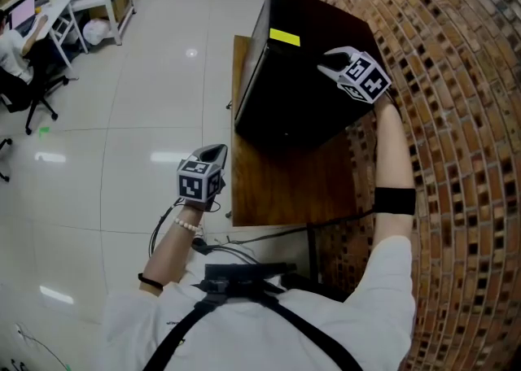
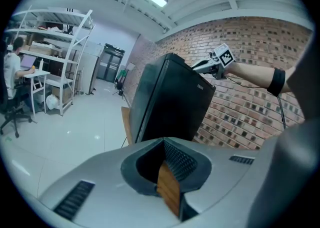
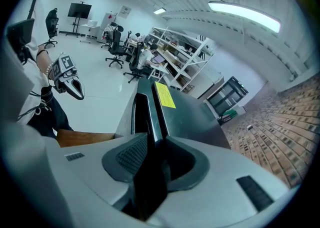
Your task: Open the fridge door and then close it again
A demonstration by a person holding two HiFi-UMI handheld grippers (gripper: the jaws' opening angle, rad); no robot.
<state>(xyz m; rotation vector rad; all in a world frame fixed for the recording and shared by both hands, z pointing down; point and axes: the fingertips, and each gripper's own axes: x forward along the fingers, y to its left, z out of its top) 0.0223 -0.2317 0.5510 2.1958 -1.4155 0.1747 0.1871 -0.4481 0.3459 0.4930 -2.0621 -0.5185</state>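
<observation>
gripping the top edge of the fridge door (image 3: 141,114) with the right gripper (image 3: 152,172). its jaws are narrowed onto the dark edge, and the pads look pressed against both faces. the fridge (image 1: 301,76) is black with a yellow sticker (image 1: 285,37) on top. it stands on a wooden table (image 1: 285,190) close to the brick wall (image 1: 456,117), with its door side near the table's left edge. the door is closed or barely cracked; cannot tell which. the left gripper (image 1: 216,151) has its jaws fully together with nothing in them. it hovers off the table's left edge, well apart from the fridge.

judgement: the opening step is only just starting.

risks from here:
- the hold is on a thin edge near a corner. a pull that leaves the door's swing arc could let the pads slide off.
- the seal may resist. nothing braces the body, so a hard tug could drag or tilt the whole fridge toward the table edge.
- a sudden release could swing the door toward the left gripper.
</observation>
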